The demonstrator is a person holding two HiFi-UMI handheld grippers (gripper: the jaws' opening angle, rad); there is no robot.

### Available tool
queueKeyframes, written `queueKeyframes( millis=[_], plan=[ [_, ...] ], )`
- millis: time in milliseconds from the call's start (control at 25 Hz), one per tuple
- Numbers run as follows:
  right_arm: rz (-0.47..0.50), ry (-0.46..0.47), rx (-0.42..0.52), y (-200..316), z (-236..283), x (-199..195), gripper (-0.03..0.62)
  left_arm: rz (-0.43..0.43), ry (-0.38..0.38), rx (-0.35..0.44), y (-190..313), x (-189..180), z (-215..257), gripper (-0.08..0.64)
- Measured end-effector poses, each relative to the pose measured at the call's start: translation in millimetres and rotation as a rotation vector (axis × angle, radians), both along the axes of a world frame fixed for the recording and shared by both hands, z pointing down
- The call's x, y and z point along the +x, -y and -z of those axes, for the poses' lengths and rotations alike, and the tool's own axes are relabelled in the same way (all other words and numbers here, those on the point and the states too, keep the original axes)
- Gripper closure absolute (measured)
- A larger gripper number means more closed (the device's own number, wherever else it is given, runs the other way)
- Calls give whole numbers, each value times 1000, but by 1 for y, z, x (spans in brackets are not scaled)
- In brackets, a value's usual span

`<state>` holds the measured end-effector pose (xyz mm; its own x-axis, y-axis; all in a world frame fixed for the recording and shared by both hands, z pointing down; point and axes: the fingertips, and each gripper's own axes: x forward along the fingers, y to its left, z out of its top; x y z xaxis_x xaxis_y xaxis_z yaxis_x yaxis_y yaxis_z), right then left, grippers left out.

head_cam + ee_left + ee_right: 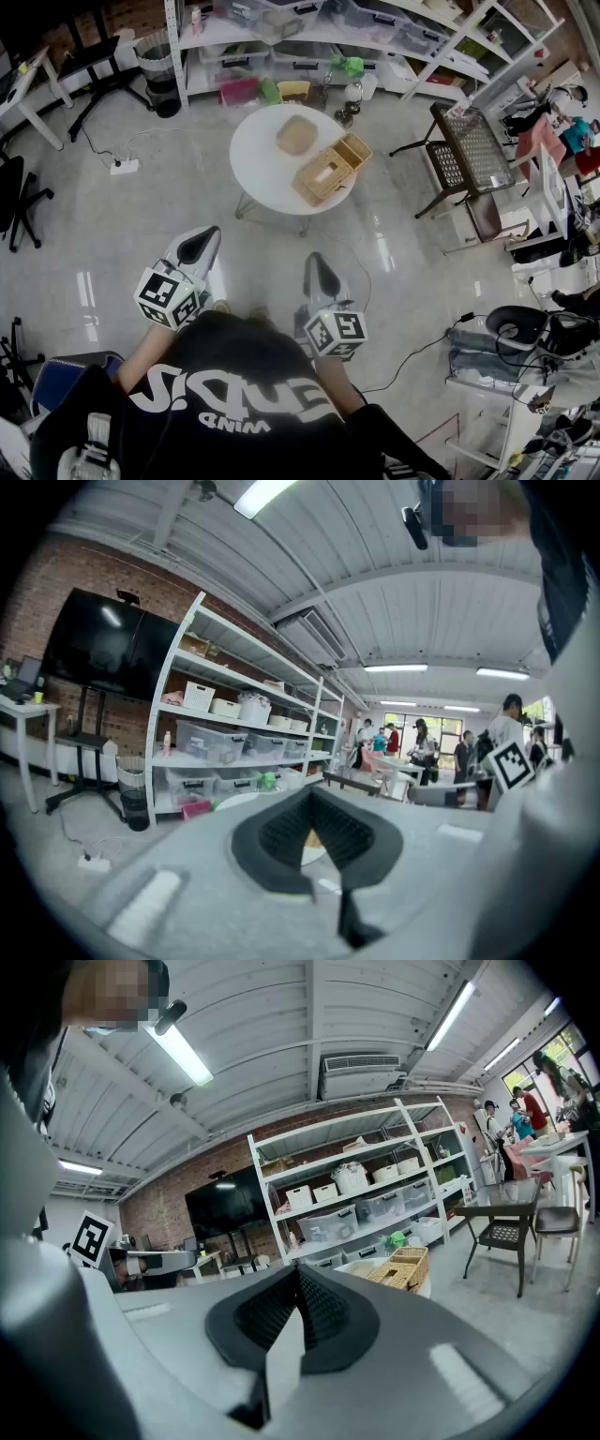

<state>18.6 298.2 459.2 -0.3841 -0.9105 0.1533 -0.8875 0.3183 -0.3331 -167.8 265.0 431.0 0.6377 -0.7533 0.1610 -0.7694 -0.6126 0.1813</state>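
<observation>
Two hand-held grippers are hanging at waist height over a pale glossy floor (122, 244), the left gripper (212, 232) and the right gripper (313, 259) both pointing forward. In the left gripper view the left gripper (312, 791) is showing its black pads meeting at the tips, with nothing pinched between them. The right gripper (298, 1267) is likewise pressing its jaws together on nothing. Each is carrying its cube of square markers close to the person's black shirt (234, 394). A round white table (255, 164) is standing ahead of both, well apart from them. A long wicker basket (322, 176) is sitting at the table's near right edge, and a smaller wicker basket (354, 150) is lying just beside it on the far side (whether the two are touching cannot be told). A round woven mat (296, 134) is lying toward the table's far edge. Beyond the table, white shelving (309, 39) is holding clear storage boxes. A dark mesh chair (469, 150) is standing to the right, and a white power strip (124, 167) is lying on the floor to the left.
</observation>
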Motion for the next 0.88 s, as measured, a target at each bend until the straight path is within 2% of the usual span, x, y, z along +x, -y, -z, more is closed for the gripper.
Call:
queueKeyframes(
  millis=[440, 880],
  plan=[
    [24, 24, 6, -4, -3, 36, 592, 50, -9, 7, -2, 23, -2, 558],
    [57, 26, -33, -4, -23, 64, 594, 117, -22, 12, 6, 41, -8, 558]
  ],
)
